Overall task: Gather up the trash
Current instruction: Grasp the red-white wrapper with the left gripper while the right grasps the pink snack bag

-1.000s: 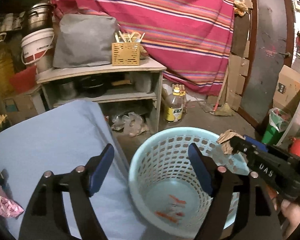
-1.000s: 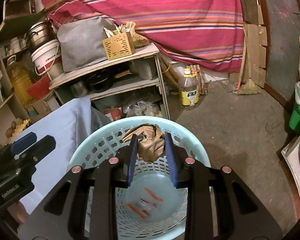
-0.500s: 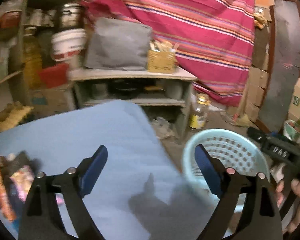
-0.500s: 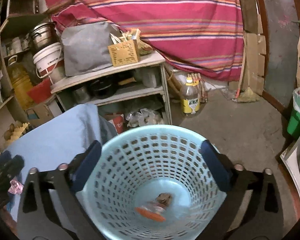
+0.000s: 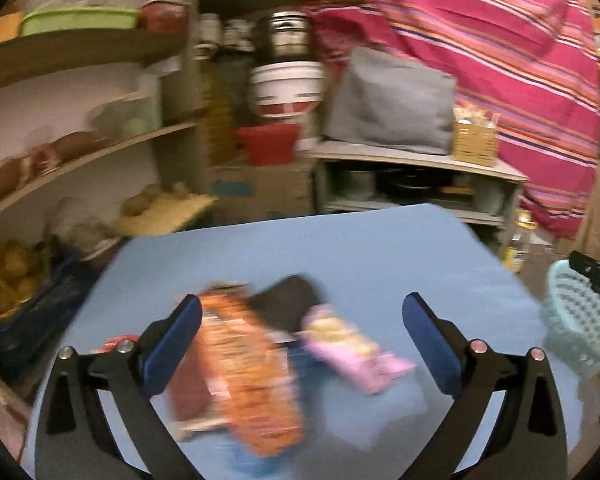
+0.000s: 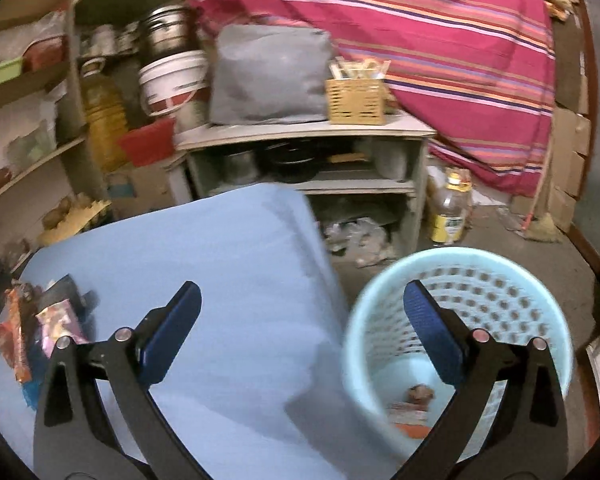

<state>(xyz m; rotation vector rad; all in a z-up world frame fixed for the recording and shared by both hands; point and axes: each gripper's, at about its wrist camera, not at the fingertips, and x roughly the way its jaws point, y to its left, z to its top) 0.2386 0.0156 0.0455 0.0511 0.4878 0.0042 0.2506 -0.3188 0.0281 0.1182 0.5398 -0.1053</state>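
Note:
On the blue table [image 5: 380,248] lie an orange snack wrapper [image 5: 252,372], a pink wrapper [image 5: 352,344] and a dark packet [image 5: 288,300], all blurred. My left gripper [image 5: 300,308] hovers over them. Its jaws are opening wide, the wrappers showing between them untouched. My right gripper [image 6: 300,286] is open and empty, straddling the table's right edge and the light blue basket [image 6: 460,264]. Brown and orange trash [image 6: 414,404] lies in the basket's bottom. In the right wrist view the wrappers [image 6: 60,320] sit at the table's [image 6: 220,248] far left.
Behind the table stands a low shelf unit [image 6: 308,132] with a grey bag [image 6: 268,76] and a wicker box [image 6: 356,98]. A white bucket [image 6: 172,80], an oil bottle [image 6: 450,208] on the floor and wall shelves [image 5: 80,168] at left crowd the room.
The crumpled brown paper left my right gripper and fell into the basket; its jaws spread wide. Both grippers swung left, the left from the basket to over the wrappers.

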